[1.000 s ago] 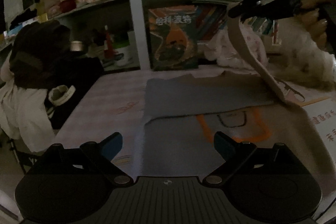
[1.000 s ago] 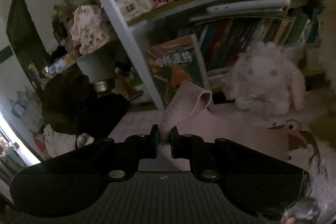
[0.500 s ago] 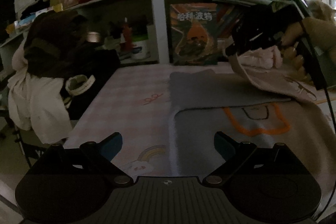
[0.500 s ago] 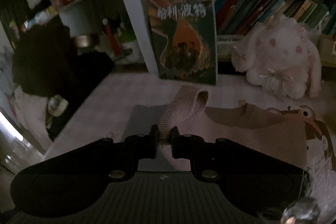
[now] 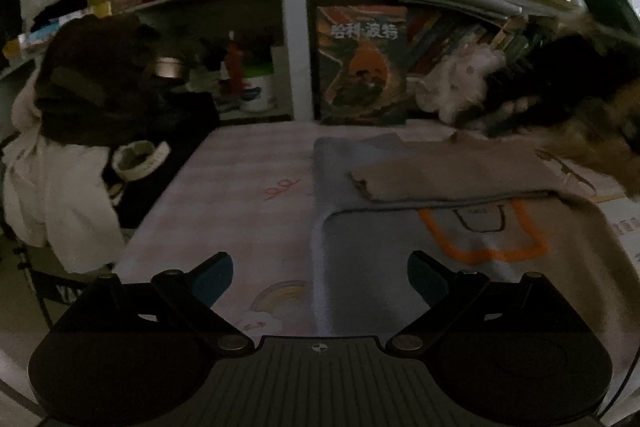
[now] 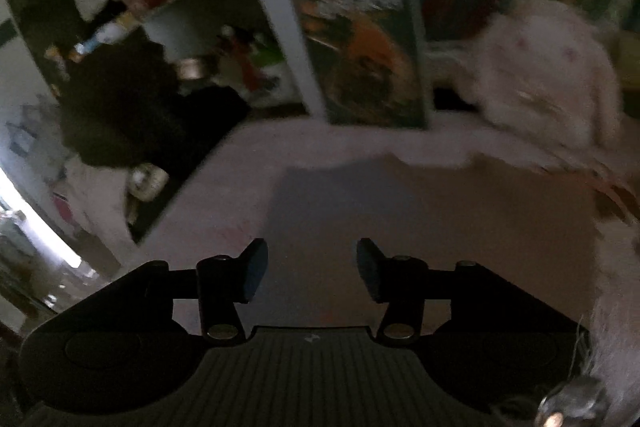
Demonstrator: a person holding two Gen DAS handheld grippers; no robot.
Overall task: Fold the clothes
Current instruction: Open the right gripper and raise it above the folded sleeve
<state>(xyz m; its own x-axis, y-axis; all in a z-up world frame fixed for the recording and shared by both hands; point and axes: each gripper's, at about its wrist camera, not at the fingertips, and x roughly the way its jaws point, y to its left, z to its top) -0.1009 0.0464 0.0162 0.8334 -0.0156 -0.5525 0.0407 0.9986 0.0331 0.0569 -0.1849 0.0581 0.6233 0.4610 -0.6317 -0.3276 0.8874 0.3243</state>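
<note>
While both grippers' fingers gape | sleeve (image 5: 452, 175) lies folded across sweater (image 5: 400, 251) | right view blurred, apparently empty

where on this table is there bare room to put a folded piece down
Bare tablecloth lies left of the sweater, between its left edge and the dark clothes pile, running back toward the upright book. The right side is crowded: the sweater's folded sleeve, the plush toy and papers.

Sweater (image 5: 460, 227) lies on the table's (image 5: 240, 187) right half, sleeve (image 5: 452, 179) folded across it; book (image 5: 362, 67) stands at the back edge.
</note>
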